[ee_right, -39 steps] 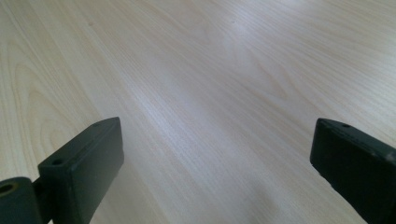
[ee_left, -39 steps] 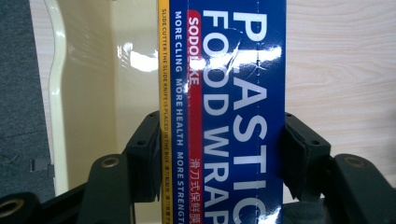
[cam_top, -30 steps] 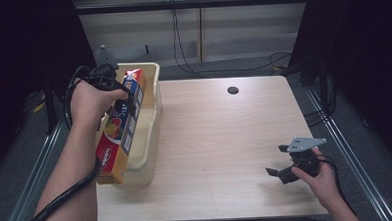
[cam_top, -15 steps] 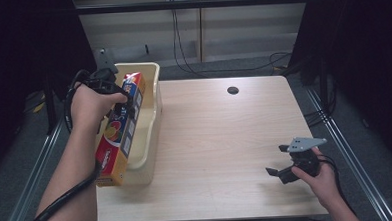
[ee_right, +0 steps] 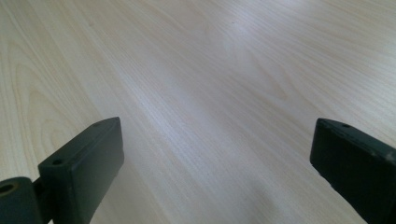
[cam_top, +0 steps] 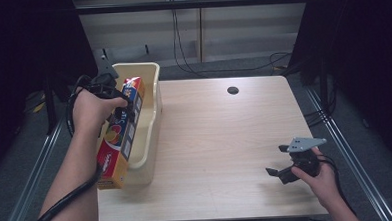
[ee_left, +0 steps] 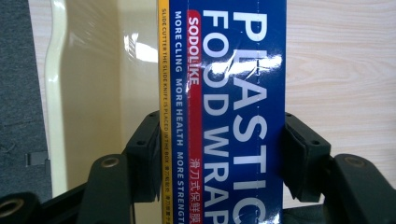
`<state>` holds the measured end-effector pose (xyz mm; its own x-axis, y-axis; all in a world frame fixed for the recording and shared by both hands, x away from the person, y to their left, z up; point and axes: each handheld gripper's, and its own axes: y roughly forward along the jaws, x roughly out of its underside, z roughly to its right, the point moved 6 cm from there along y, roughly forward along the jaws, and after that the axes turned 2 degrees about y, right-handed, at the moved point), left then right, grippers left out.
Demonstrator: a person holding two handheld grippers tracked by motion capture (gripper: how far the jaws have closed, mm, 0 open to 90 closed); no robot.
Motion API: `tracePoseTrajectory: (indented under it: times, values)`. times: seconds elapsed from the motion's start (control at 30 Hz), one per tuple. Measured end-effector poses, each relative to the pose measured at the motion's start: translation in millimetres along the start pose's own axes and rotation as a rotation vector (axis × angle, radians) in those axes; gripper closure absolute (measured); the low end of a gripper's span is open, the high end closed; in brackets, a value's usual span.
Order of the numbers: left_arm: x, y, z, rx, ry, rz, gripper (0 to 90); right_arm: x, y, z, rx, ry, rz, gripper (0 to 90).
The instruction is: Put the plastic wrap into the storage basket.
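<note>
The left gripper (cam_top: 114, 96) clamps the plastic wrap box (cam_top: 119, 136), which lies tilted over the cream tub (cam_top: 154, 112) at the table's (cam_top: 225, 139) left edge. The right gripper (cam_top: 281, 162), jaws spread and empty, hovers near right.

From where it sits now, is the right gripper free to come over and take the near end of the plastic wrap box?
Probably yes. The right gripper is open and empty, and bare table lies between it and the plastic wrap box. The left gripper clamps the box higher up, leaving the near end exposed beside the bin.
</note>
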<state>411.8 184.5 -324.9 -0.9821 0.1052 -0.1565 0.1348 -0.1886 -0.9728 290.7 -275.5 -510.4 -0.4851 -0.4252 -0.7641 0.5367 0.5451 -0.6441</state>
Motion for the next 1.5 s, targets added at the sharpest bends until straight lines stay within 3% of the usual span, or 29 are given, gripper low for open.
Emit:
tracePoseTrajectory:
  times: [0.93, 1.5]
  values:
    - [3.5, 25.2, -8.4, 0.001, -0.011, -0.040, 40.7, 0.3, 0.7, -0.7, -0.002, -0.002, -0.005, 3.0]
    - [-6.5, 34.0, -8.7, -0.020, -0.005, -0.049, 40.6, 1.0, 2.1, -0.8, -0.002, -0.002, -0.009, 3.0]
